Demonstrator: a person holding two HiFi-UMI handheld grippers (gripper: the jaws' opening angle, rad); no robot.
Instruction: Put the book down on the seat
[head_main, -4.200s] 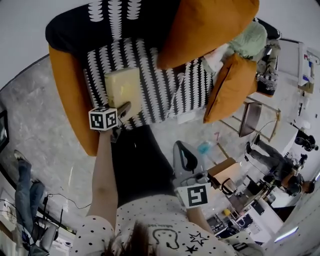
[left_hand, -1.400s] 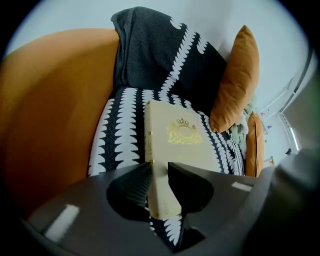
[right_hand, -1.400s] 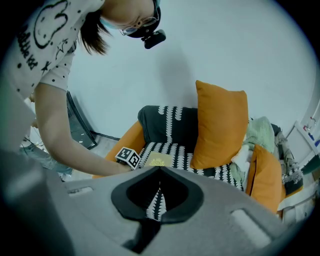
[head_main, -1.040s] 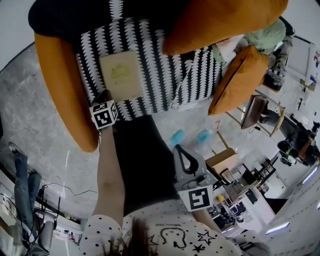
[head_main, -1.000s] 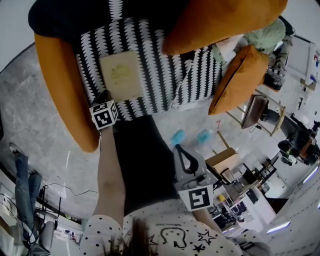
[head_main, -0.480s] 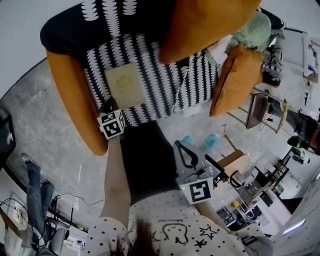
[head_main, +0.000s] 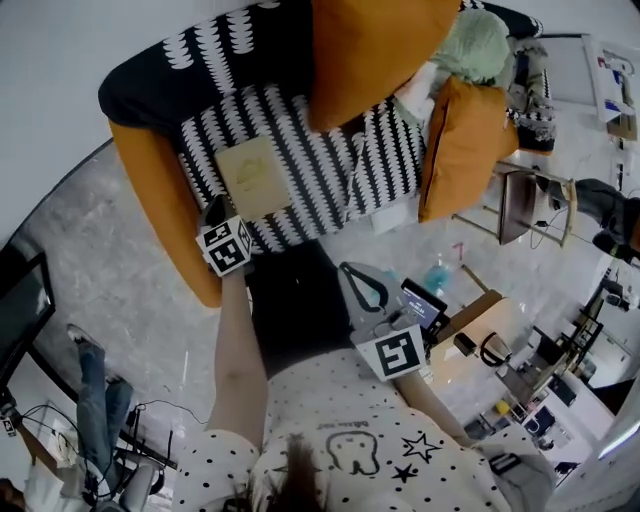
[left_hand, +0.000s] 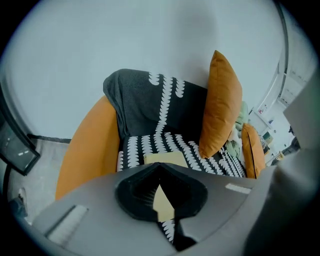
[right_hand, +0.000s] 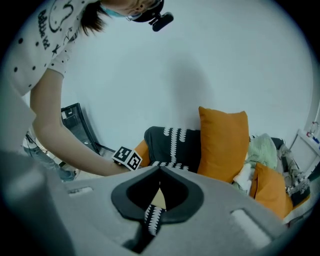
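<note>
The cream book (head_main: 255, 178) lies flat on the black-and-white patterned seat (head_main: 330, 175) of the orange sofa, near its left armrest (head_main: 160, 215). My left gripper (head_main: 213, 211) hangs shut and empty just off the book's near-left corner, not touching it. In the left gripper view the book (left_hand: 165, 159) shows past the left gripper (left_hand: 160, 166), whose tips meet. My right gripper (head_main: 352, 272) is held back over the person's lap, shut with nothing in it. In the right gripper view the right gripper (right_hand: 160, 170) points at the sofa, and the left gripper's marker cube (right_hand: 127, 158) shows to the left.
A large orange cushion (head_main: 370, 50) leans on the backrest; a second orange cushion (head_main: 465, 150) and a green cloth (head_main: 478, 45) lie at the seat's right end. A small frame table (head_main: 525, 205) and a cardboard box (head_main: 470, 335) stand on the marble floor.
Earlier the left gripper sat at the book's near corner; it has since lifted and drawn back, leaving the book on the seat. The right gripper has risen a little.
</note>
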